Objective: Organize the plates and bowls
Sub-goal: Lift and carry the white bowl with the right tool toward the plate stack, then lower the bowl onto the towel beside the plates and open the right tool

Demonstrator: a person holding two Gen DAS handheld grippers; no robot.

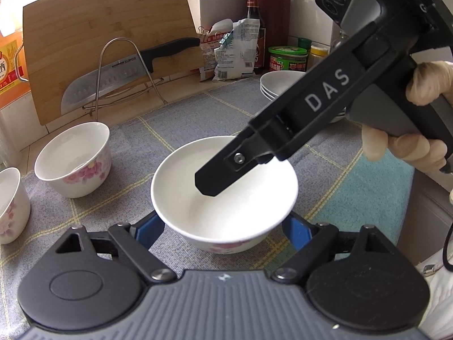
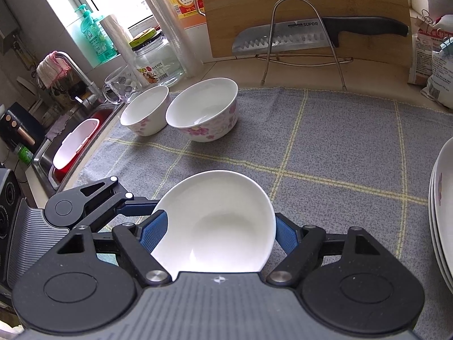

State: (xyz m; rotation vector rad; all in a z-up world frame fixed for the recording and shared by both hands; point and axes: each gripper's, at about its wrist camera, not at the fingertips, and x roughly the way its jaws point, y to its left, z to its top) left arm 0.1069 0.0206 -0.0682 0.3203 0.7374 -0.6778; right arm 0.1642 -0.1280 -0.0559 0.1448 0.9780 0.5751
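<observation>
Between our spread left gripper (image 1: 223, 233) fingers sits the near floral bowl (image 1: 223, 195); whether the blue pads touch its wall we cannot tell. Our right gripper (image 2: 218, 233) reaches in from the right, one finger inside that bowl and one outside, seemingly pinching the rim, though contact is hidden. Ahead and to the left, two more floral bowls (image 2: 202, 110) stand side by side on the grey checked cloth (image 2: 339, 147), not yet nested. Far right, a stack of plates (image 2: 441, 212) is already gathered. We judge the plates done and all three bowls still to stack.
</observation>
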